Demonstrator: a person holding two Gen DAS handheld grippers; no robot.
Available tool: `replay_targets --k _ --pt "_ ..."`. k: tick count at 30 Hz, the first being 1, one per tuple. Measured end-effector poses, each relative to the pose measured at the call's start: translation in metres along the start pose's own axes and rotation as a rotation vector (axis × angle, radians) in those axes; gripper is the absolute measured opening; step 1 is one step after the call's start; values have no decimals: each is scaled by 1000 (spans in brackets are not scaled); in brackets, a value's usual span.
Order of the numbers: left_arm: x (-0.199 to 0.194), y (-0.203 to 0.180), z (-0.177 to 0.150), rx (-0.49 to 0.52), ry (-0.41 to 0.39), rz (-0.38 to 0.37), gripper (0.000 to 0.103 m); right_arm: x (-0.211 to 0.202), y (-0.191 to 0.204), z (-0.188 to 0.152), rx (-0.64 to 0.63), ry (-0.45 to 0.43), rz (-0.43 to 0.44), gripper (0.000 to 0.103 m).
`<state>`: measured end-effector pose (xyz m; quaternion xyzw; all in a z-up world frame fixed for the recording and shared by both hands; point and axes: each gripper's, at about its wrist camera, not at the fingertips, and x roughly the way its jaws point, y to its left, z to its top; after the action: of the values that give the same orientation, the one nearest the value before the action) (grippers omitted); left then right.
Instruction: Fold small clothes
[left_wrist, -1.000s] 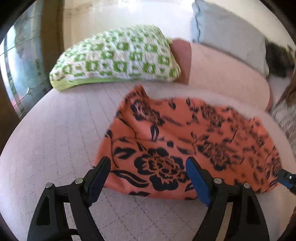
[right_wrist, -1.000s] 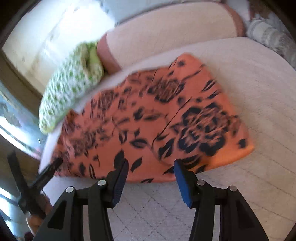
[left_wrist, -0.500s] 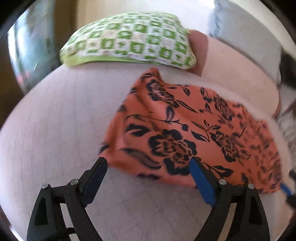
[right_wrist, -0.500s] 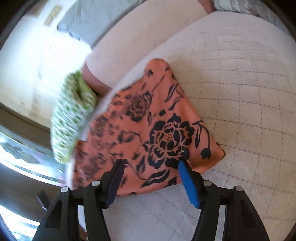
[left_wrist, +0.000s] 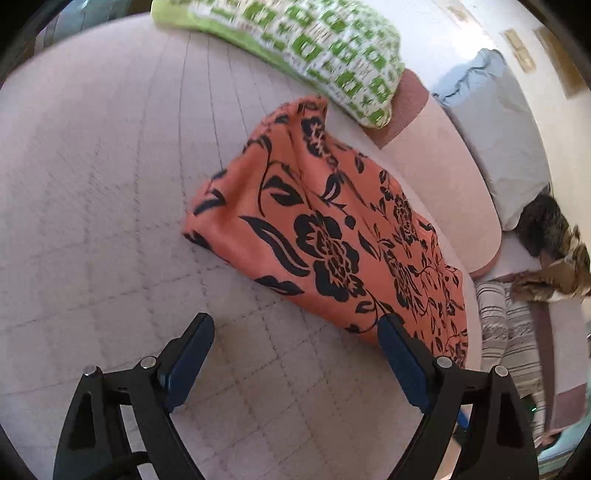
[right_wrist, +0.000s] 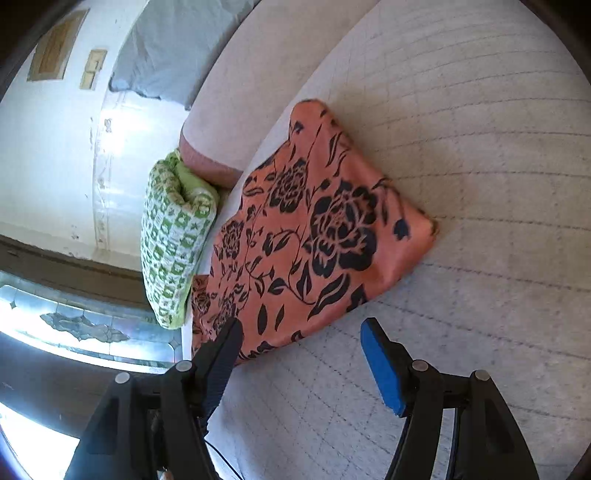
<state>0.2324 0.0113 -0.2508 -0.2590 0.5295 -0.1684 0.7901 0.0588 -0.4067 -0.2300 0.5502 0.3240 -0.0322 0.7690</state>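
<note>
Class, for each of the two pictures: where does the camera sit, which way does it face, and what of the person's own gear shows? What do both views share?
Left wrist: on the left claw, angled down at the bed; open, nothing between its fingers.
Right wrist: on the right claw, angled down; opening, its left finger overlapping the cloth's edge.
Shared: orange floral cloth, green checked pillow.

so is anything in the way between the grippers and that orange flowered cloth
Nothing visible. Only bare bedcover lies between the left gripper and the orange cloth, and likewise before the right gripper, whose empty jaws are opening. The green pillow sits behind.
</note>
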Motion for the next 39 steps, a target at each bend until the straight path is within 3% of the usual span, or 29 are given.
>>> replay_targets --k 5,8,13,16,18,19,20,22,24,25,26,33,39 --pt "14 -7 17 -19 -29 10 90 28 -4 0 38 69 -6 70" --pt "18 -3 25 -76 -52 -29 89 42 -12 4 81 88 -9 70" --pt "25 7 37 -163 -90 -119 89 54 -24 21 170 23 23 70" --pt "25 4 39 -137 -110 -117 89 57 -30 30 234 -19 50 70" --pt "26 0 39 -107 -134 -98 76 58 -31 36 253 -59 54 70" --pt "27 -2 39 -93 -147 -76 50 58 -31 38 257 -84 53 70" --pt "28 -3 39 -71 -150 -46 41 59 -29 39 251 -103 49 70" --pt "32 -3 40 -54 -153 -32 41 60 -22 42 196 -140 19 68" --pt "33 -6 40 -28 -159 -12 40 62 -16 45 135 -159 -49 50" --pt "33 -7 40 -22 -160 -7 39 65 -15 46 105 -161 -92 35" --pt "33 -6 40 -23 -163 -6 35 66 -17 47 109 -157 -94 32" --pt "24 -8 35 4 -173 12 23 51 9 41 -9 -222 -117 24" --pt "-13 1 9 -6 -185 -60 19 16 21 20 -85 -278 -123 18"
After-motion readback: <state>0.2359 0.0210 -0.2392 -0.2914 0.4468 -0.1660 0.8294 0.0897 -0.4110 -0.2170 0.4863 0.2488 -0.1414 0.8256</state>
